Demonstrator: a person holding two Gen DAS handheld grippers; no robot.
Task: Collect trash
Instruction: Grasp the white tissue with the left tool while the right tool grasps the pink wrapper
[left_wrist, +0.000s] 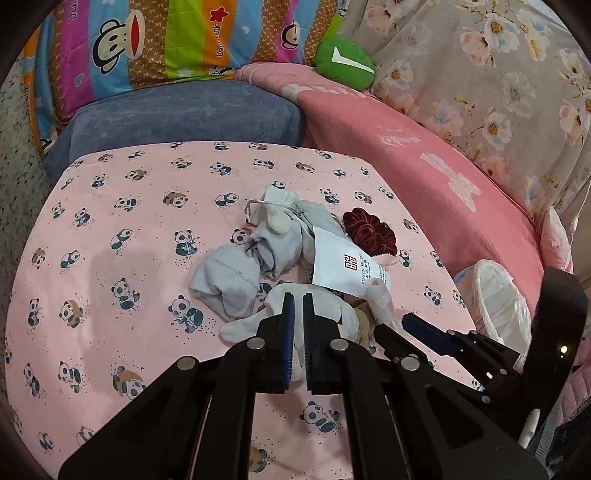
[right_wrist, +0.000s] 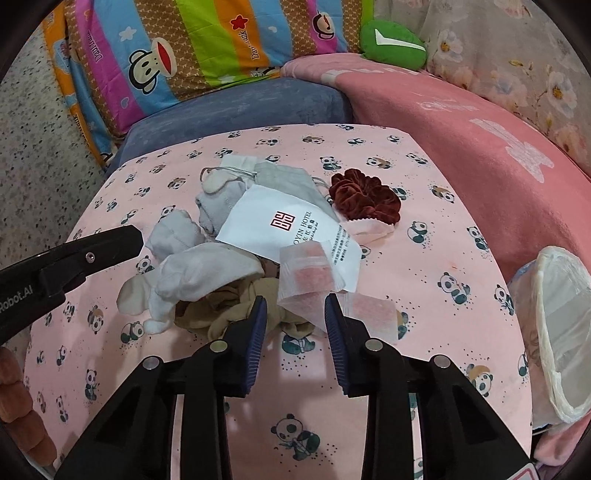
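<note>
A heap lies on the pink panda sheet (right_wrist: 424, 258): grey and white socks (right_wrist: 195, 273), a beige stocking (right_wrist: 229, 306), a white hotel packet (right_wrist: 291, 225), a translucent wrapper with pink inside (right_wrist: 310, 277) and a dark red scrunchie (right_wrist: 364, 195). My right gripper (right_wrist: 295, 306) is open, its jaws on either side of the wrapper's lower edge, touching nothing clearly. My left gripper (left_wrist: 299, 299) is nearly shut over a white sock (left_wrist: 321, 310); I cannot tell whether it pinches it. The heap shows in the left wrist view with the packet (left_wrist: 343, 266) and scrunchie (left_wrist: 369, 230).
A bin lined with a white plastic bag (right_wrist: 561, 332) stands at the bed's right edge, also in the left wrist view (left_wrist: 498, 302). A pink blanket (right_wrist: 480, 129), a blue cushion (right_wrist: 240, 107), a striped cartoon pillow (right_wrist: 177, 48) and a green plush (right_wrist: 391, 44) lie behind.
</note>
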